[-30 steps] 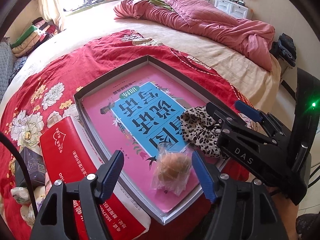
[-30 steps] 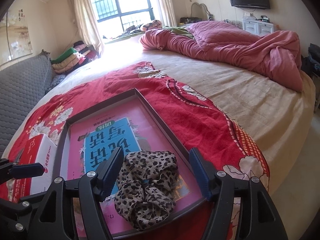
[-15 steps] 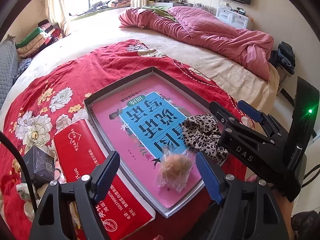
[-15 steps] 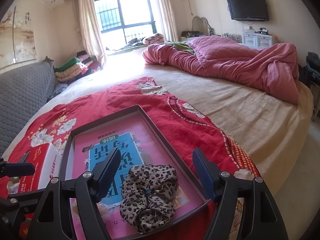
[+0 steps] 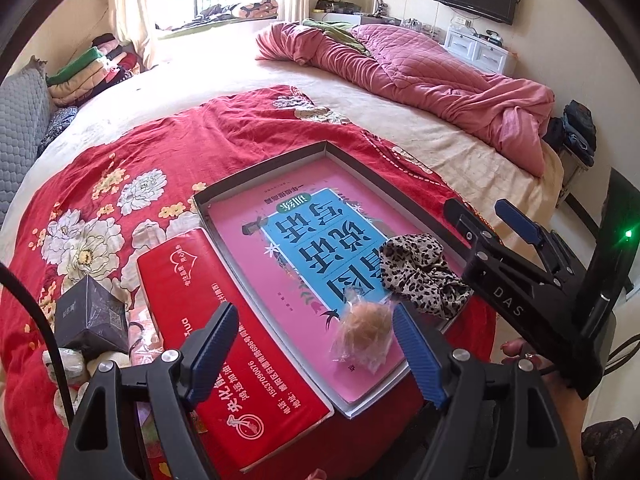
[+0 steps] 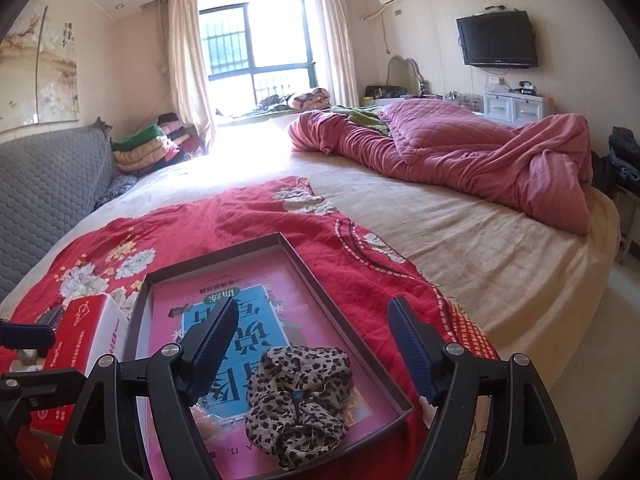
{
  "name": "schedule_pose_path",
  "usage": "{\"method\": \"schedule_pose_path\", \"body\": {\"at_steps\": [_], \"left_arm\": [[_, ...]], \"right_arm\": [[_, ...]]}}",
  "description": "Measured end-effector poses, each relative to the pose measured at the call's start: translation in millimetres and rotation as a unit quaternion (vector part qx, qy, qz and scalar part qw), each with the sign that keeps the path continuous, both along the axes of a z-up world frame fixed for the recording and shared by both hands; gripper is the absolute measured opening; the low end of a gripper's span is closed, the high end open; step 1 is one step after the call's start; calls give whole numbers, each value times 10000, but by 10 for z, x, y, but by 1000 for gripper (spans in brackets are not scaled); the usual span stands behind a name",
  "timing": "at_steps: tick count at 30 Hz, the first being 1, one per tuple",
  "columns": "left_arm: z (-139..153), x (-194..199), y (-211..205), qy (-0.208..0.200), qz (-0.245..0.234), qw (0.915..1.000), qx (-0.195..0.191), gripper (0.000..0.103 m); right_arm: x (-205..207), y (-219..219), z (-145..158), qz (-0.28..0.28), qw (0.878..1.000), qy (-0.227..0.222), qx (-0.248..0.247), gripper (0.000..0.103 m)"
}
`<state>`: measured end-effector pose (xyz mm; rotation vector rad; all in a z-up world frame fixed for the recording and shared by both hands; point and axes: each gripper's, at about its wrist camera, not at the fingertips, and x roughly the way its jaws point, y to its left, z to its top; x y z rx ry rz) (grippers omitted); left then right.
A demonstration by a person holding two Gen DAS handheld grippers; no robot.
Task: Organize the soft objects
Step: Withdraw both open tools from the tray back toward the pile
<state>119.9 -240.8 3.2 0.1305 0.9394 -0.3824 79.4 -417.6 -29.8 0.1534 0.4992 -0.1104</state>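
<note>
A leopard-print scrunchie [image 5: 420, 276] [image 6: 300, 396] lies in the near right corner of a shallow grey tray [image 5: 260, 168] [image 6: 224, 256] lined with a pink and blue book cover. A bun wrapped in clear plastic [image 5: 362, 334] lies beside it in the tray, partly hidden in the right wrist view [image 6: 208, 420]. My left gripper [image 5: 320, 344] is open and empty, raised above the tray's near edge. My right gripper [image 6: 310, 340] is open and empty, raised above the scrunchie; it also shows in the left wrist view [image 5: 516, 264].
A red tissue pack [image 5: 224, 344] [image 6: 80, 344] lies left of the tray on a red floral cloth [image 5: 120, 184]. A dark small box [image 5: 92, 320] stands at the left. A pink quilt [image 6: 460, 156] is heaped at the far right of the bed.
Both grippers have lifted up and back from the tray, empty. The scrunchie and wrapped bun stay in the tray.
</note>
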Motion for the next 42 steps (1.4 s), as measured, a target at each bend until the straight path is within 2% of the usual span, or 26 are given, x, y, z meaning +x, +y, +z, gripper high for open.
{"method": "schedule_pose_path", "body": {"at_steps": [13, 23, 33, 42], "left_arm": [[103, -112, 440, -64, 355, 9992, -147, 79], [235, -168, 1023, -170, 867, 9958, -252, 79], [361, -206, 1874, -240, 1628, 9855, -419, 79], [270, -304, 2591, -187, 2252, 9731, -459, 79]], "right_arm": [[-131, 225, 274, 266, 9991, -315, -16, 79], [-245, 620, 614, 778, 9950, -616, 53, 79], [-357, 1183, 887, 1550, 9850, -750, 104, 79], [-418, 1592, 954, 1983, 9780, -646, -104, 79]]}}
